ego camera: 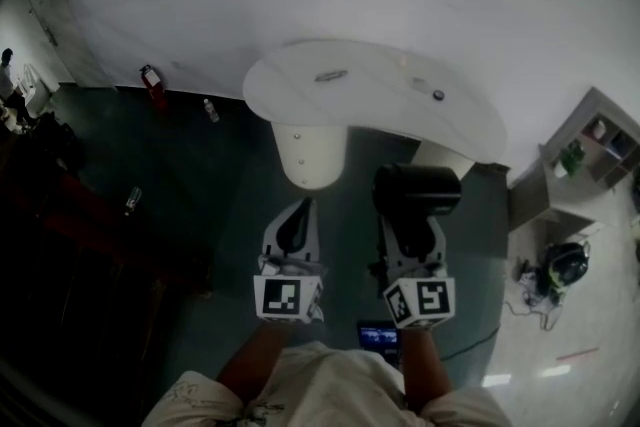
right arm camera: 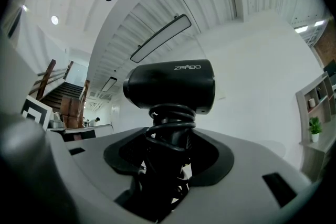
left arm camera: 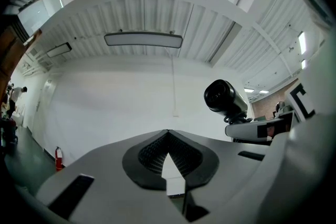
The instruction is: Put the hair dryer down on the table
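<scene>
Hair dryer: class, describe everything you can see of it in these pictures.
The hair dryer is black, seemingly matt plastic, with a short barrel bearing pale lettering. Its cord is coiled round the handle. The handle is clamped between the jaws of the right gripper, with the barrel crosswise beyond their tips. It is in the air, short of the white table.

The black hair dryer's (right arm camera: 170,86) handle, wound in a coiled black cord (right arm camera: 169,123), is lost from sight low between the right tool's (right arm camera: 167,165) jaws. In the head view its barrel covers that tool's tips. Ahead of the tool, the small bits (ego camera: 331,75) on the rounded white tabletop (ego camera: 380,120) are too small to name. The bottom edge cuts off the person's forearms (ego camera: 250,363).
</scene>
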Available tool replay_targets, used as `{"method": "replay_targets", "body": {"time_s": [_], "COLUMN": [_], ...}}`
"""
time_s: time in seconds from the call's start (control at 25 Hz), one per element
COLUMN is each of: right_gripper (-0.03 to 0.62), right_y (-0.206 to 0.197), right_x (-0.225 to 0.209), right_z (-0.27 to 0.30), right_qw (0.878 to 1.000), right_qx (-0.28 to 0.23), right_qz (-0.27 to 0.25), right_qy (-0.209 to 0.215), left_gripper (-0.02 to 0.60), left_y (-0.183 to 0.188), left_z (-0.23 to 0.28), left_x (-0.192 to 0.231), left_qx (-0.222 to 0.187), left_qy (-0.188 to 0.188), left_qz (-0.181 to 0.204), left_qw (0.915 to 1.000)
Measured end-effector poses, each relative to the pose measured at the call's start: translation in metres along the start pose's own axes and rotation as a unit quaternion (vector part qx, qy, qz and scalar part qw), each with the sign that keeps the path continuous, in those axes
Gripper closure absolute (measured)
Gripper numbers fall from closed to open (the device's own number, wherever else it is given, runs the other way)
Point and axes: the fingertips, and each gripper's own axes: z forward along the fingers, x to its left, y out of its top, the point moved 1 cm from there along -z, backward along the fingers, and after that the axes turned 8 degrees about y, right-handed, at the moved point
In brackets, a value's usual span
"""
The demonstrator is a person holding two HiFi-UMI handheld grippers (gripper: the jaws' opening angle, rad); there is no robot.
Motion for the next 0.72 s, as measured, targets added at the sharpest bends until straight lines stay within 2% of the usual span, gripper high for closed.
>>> {"method": "replay_targets", "body": {"time_s": [0.36, 0.72], "right_gripper": [0.368, 0.368], "right_y": [-0.005, -0.014], "right_x": [0.006, 0.003], "right_z": [0.089, 0.138], "right_qw": [1.0, 1.0], "right_qx": [-0.002, -0.003], "right_qz": [0.002, 0.004], "right_qy": [0.014, 0.011], "left_gripper": [0.584, 0.584], "left_y": [0.003, -0.01], "left_z": [0.061, 0.098], "left_x": [0.055, 0.088], "left_qx": [-0.013, -0.001], "left_qy": [0.007, 0.011], "left_qz": [-0.004, -0.009], "left_qw": [0.9999, 0.9999]}}
